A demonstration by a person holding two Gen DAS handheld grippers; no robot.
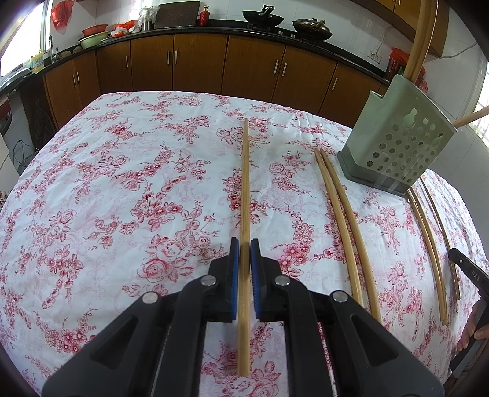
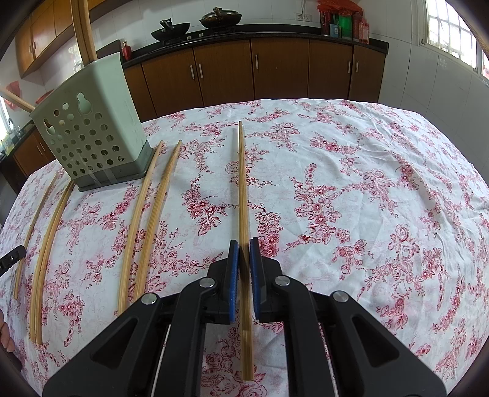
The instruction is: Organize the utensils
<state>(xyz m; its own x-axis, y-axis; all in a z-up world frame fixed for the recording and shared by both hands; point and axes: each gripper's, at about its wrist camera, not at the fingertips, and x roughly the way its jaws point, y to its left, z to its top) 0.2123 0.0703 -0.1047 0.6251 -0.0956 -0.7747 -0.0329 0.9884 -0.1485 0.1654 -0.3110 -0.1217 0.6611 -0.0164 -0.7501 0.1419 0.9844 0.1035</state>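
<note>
My left gripper [image 1: 244, 249] is shut on a bamboo chopstick [image 1: 245, 183] that runs forward over the floral tablecloth. My right gripper [image 2: 243, 247] is shut on another bamboo chopstick [image 2: 242, 183]. A pale green perforated utensil holder [image 1: 397, 134] stands on the table to the left gripper's right, with chopsticks [image 1: 420, 36] standing in it; it also shows in the right wrist view [image 2: 88, 128], at the left. Loose chopstick pairs lie on the cloth beside the holder [image 1: 345, 220] [image 1: 428, 241] [image 2: 146, 213] [image 2: 49, 241].
The table's floral cloth [image 1: 122, 183] [image 2: 366, 183] spreads wide on both sides. Brown kitchen cabinets [image 1: 198, 64] and a dark counter with woks [image 1: 262, 18] stand behind the table. The other gripper's black tip shows at the frame edges [image 1: 467, 268] [image 2: 12, 258].
</note>
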